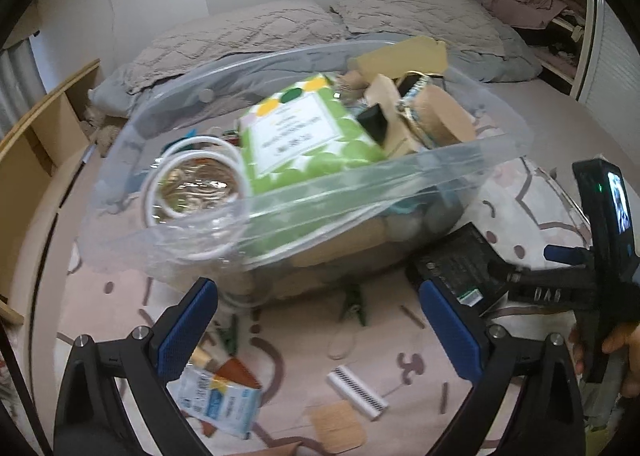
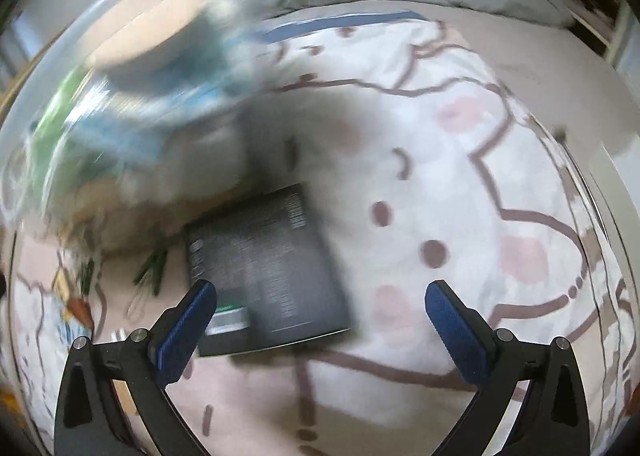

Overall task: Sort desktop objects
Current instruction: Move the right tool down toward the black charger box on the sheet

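The clear bin [image 1: 304,191] is sitting on the patterned rug [image 1: 520,191], already loaded with a green box [image 1: 304,135], a round tin [image 1: 196,183] and wooden pieces. The black box [image 2: 264,268] is lying flat on the rug just beside the bin's right corner. The left gripper [image 1: 318,320] is hovering in front of the bin with its jaws spread wide and nothing between them. The right gripper [image 2: 320,320] is hanging over the black box, jaws likewise wide apart and empty. Judging by its look, the black box is rigid, light cardboard with smooth faces; gripping across a narrow edge is likely to be more secure than pinching the flat face. Small items in front of the bin, a green peg [image 1: 354,302], a white comb [image 1: 357,392] and a paper packet [image 1: 224,404], are looking light and thin, calling for a low pinch against the soft rug. The right wrist view is heavily motion-blurred, so the bin's contents there are unreadable, and the bin's lower contents are hidden behind its cloudy wall.
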`<state>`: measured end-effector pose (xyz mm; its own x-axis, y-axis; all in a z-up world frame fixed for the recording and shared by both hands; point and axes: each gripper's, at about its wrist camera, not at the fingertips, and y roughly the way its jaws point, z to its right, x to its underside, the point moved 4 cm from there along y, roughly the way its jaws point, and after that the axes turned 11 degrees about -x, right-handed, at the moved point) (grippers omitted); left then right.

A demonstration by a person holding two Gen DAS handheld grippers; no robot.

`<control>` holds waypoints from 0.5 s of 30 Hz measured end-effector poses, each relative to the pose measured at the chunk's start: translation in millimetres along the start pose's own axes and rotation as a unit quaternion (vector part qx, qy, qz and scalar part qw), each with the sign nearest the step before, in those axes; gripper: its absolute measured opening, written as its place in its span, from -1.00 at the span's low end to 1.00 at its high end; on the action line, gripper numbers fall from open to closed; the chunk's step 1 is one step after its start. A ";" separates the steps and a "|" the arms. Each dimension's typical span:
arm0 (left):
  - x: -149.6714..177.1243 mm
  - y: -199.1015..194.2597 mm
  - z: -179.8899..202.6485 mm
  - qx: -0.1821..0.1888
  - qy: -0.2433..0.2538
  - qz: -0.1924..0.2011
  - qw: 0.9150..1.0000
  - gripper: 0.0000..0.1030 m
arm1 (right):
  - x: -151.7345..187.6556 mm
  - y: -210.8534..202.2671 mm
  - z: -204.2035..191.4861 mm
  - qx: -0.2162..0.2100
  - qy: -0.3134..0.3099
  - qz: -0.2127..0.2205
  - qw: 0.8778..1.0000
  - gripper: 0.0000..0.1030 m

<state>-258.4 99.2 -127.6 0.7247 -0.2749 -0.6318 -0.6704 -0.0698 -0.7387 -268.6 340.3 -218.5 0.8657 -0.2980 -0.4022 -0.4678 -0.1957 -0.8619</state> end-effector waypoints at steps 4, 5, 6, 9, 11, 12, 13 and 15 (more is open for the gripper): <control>-0.1 2.3 14.6 0.005 0.003 -0.001 1.000 0.78 | 4.1 -8.0 31.1 -0.008 0.072 0.007 0.997 1.00; 0.3 3.2 17.3 0.007 0.005 -0.002 1.000 0.73 | 4.1 -8.6 42.1 -0.004 0.097 0.007 0.995 1.00; 1.2 4.5 21.1 0.012 0.008 -0.005 1.000 0.69 | 4.3 -8.9 47.2 -0.002 0.111 0.008 0.994 1.00; 3.0 9.2 30.8 0.026 0.015 -0.016 0.999 0.52 | 6.7 -8.0 59.5 -0.006 0.137 0.003 0.991 1.00; 5.1 12.7 37.6 0.041 0.016 -0.028 0.999 0.42 | 8.5 -5.4 62.5 -0.011 0.145 -0.002 0.989 1.00; 6.2 14.2 39.9 0.050 0.014 -0.033 0.998 0.42 | 6.9 -1.6 63.8 -0.015 0.148 -0.002 0.989 1.00; 7.4 15.9 41.8 0.057 0.012 -0.039 0.998 0.42 | 4.0 2.5 65.6 -0.022 0.152 -0.002 0.988 0.98; 9.9 20.2 46.1 0.070 0.010 -0.051 0.996 0.31 | 0.3 7.7 64.0 -0.046 0.159 0.001 0.986 0.70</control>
<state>-257.4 139.2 -159.6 0.7844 -0.2915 -0.5475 -0.5631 0.0357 -0.8256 -260.5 398.5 -245.0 0.7721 -0.5730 -0.2748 -0.4967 -0.2744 -0.8234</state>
